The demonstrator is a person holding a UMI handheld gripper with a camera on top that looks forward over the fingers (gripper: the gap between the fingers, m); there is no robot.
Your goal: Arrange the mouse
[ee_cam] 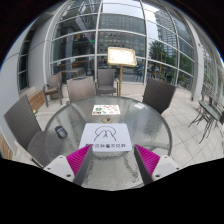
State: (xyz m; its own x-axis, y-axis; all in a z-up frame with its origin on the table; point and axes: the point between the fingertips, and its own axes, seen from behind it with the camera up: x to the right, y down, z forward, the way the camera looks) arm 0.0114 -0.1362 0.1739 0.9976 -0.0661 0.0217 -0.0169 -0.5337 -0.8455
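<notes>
The gripper (112, 160) is hovering over the near rim of a round glass table (150, 125), its pink pads (79, 157) standing spread with nothing between them. Just ahead of the fingers a white mat (107, 136) is lying on the glass. The mouse (61, 131) is sitting left of the mat, apart from it. Beyond, a box (105, 110) is resting, with chairs (158, 95) ringing the table.

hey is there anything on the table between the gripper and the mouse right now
Nothing visible blocks it. The mouse lies on the round glass table, beyond the open gripper and off toward its left finger. The white mat sits straight ahead, beside that path.
</notes>
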